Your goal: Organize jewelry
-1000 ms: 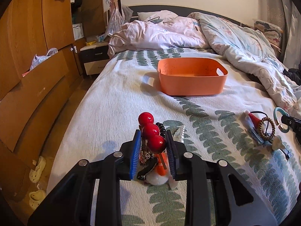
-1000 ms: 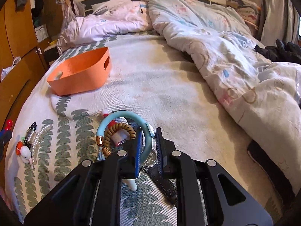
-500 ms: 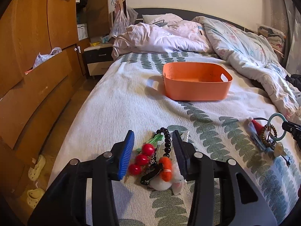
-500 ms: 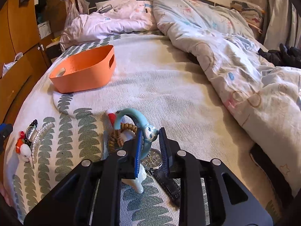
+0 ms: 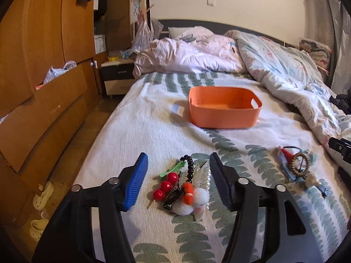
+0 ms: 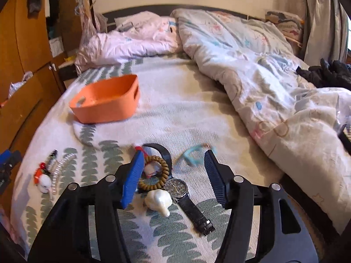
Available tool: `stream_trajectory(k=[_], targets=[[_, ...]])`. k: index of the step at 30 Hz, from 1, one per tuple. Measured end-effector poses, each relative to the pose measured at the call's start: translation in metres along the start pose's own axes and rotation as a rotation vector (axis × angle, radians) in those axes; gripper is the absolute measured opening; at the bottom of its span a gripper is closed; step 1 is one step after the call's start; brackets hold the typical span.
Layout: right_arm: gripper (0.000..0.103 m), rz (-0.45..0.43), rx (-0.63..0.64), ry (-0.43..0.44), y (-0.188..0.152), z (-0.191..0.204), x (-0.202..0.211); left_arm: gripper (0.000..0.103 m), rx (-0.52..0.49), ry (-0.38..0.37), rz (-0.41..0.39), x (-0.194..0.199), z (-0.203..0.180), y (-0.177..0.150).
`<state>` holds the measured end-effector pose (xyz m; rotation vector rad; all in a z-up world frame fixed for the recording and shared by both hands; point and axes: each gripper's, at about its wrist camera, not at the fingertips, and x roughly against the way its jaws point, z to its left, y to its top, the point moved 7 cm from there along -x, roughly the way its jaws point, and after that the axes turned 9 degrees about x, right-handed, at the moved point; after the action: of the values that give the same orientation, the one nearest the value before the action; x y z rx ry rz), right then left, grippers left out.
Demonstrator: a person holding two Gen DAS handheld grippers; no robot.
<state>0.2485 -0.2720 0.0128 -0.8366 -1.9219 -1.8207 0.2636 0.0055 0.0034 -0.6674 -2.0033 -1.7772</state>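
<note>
Both my claws have just been opening and grip nothing: three red beads (image 5: pixel 166 185) lie between the left claw (image 5: pixel 178 183) pads, one watch (image 6: pixel 178 189) between the right claw (image 6: pixel 174 176) pads, one basket (image 5: pixel 223 109) beyond.

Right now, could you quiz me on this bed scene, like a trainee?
1. True or false: the orange basket holds the red berry clip.
2. Which lies nearer the watch: A the brown spiral ring, B the basket?
3. Fill in: the left tongs are ____.

Key: 1 false, the clip lies on the bedspread; 2 A; 3 open.
</note>
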Motion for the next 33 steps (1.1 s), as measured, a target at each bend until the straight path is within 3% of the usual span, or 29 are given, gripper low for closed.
stream_trajectory(k=[11,13,15,22,33], targets=[[0.069,-0.125,0.029,0.036,0.0,0.023,0.091,0.082,-0.001,0.025,-0.117,0.083,-0.003,-0.001],[0.078,-0.137,0.032,0.031,-0.006,0.027,0.103,0.084,-0.012,0.032,-0.121,0.093,-0.004,-0.005],[0.08,-0.138,0.041,0.036,-0.013,0.033,0.111,0.091,-0.02,0.026,-0.12,0.102,-0.007,-0.011],[0.09,-0.14,0.028,0.034,-0.06,0.046,0.143,0.091,-0.036,-0.002,-0.138,0.134,-0.017,-0.034],[0.091,-0.098,0.056,0.055,-0.111,0.068,0.158,0.094,-0.052,-0.026,-0.059,0.148,-0.015,-0.081]])
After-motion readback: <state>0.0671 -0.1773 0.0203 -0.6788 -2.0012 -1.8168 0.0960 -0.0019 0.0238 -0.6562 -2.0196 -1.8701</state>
